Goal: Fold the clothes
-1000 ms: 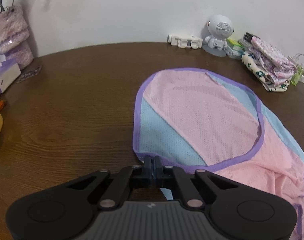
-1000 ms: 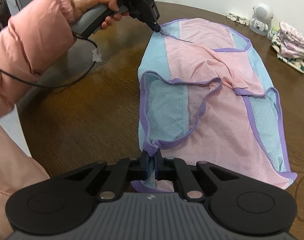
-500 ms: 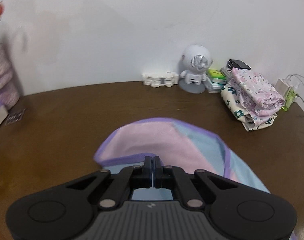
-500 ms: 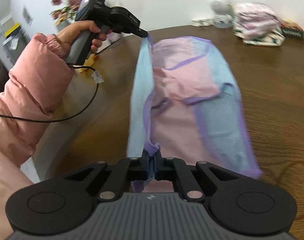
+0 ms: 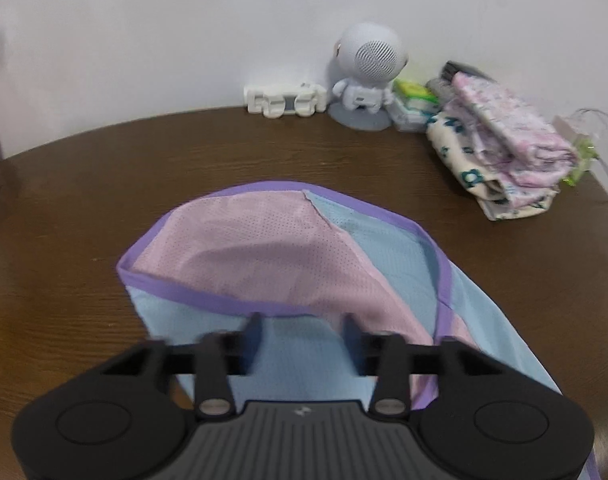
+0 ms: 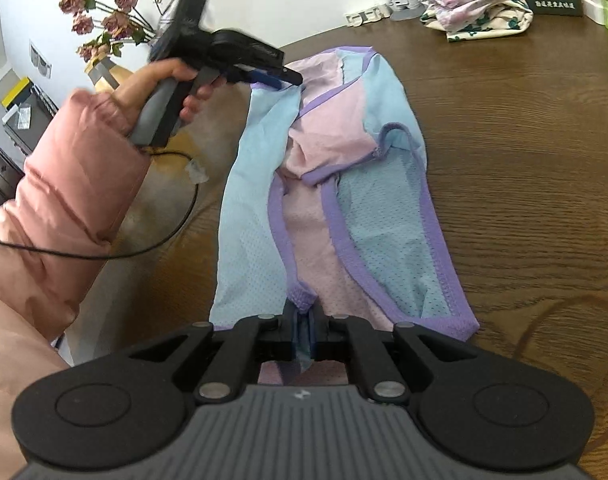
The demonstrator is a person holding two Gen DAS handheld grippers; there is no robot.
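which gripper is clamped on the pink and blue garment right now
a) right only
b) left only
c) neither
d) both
a: the right gripper has its fingers closed on the purple-trimmed edge of the garment, while the left gripper has its fingers spread apart with nothing pinched between them.

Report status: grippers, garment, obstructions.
Left gripper open, above the garment. Right gripper shut on its purple hem. Garment partly folded on table. Folded clothes pile far off, nothing blocking.
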